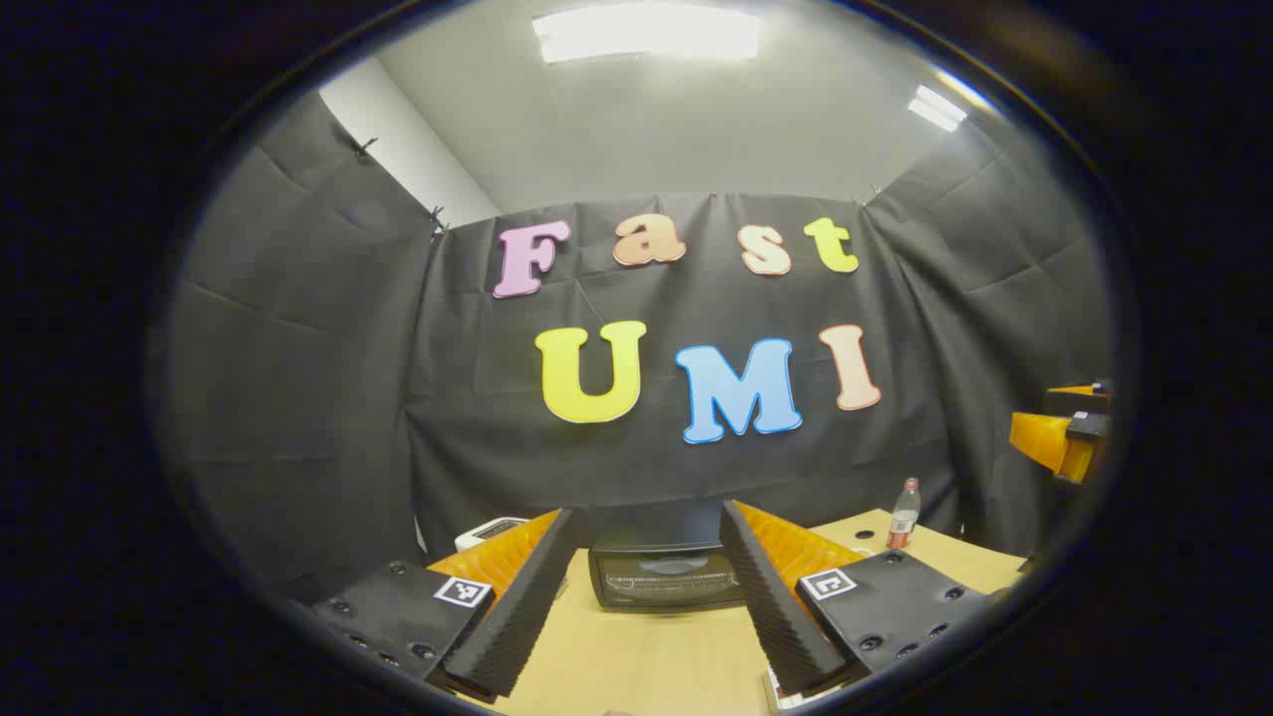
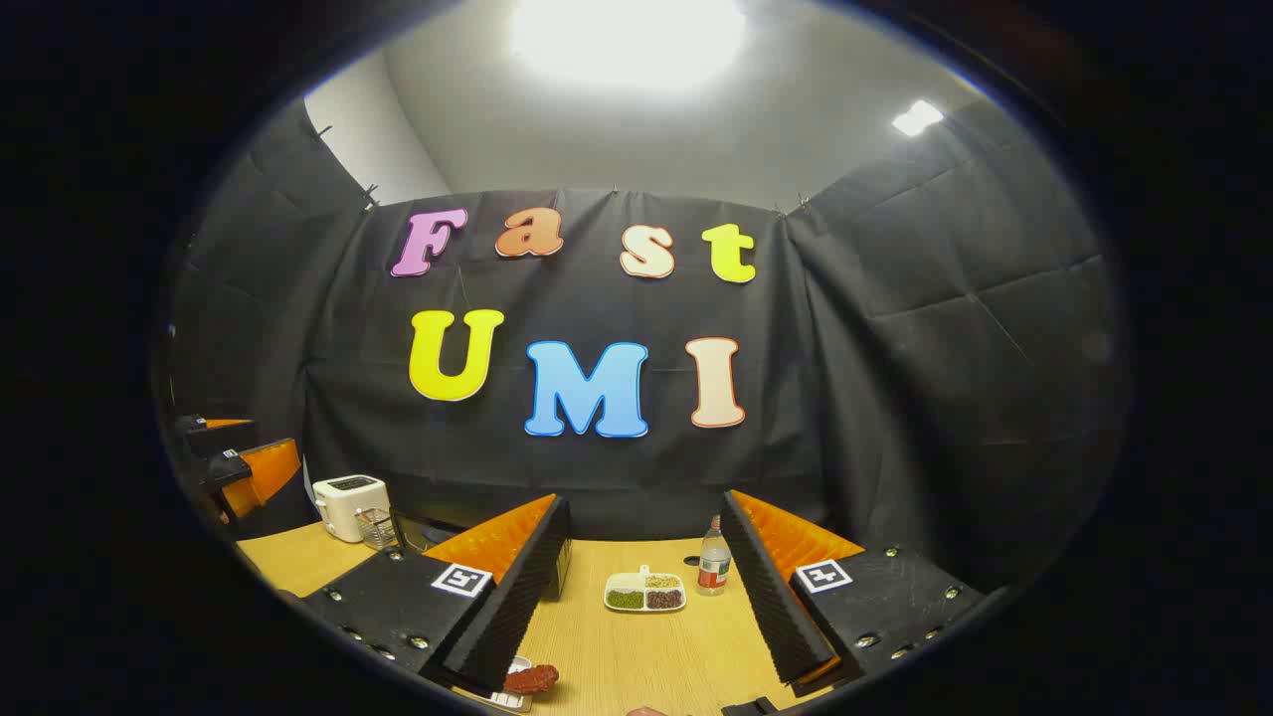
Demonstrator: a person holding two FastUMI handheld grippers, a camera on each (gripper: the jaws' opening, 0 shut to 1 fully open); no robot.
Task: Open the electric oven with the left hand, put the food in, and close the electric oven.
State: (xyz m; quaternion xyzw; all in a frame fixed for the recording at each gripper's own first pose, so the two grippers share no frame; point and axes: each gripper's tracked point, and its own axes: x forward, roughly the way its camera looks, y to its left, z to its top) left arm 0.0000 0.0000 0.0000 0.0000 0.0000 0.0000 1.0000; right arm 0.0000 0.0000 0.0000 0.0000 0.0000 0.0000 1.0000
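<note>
Electric oven (image 1: 664,575) door shut, likely stiff-hinged; grip along its top edge. Left gripper (image 1: 651,607) and right gripper (image 2: 646,607) both spread, empty. Reddish food (image 2: 530,679) probably soft, light.

Ceiling panels (image 1: 646,32) lit the booth brightly, and the right gripper view's panel (image 2: 627,35) blew out into glare. Fisheye bent the edges hard, though focus stayed sharp.

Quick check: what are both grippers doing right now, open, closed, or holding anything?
Left gripper: open, holding nothing, facing the closed oven.
Right gripper: open, holding nothing, above the table.
</note>
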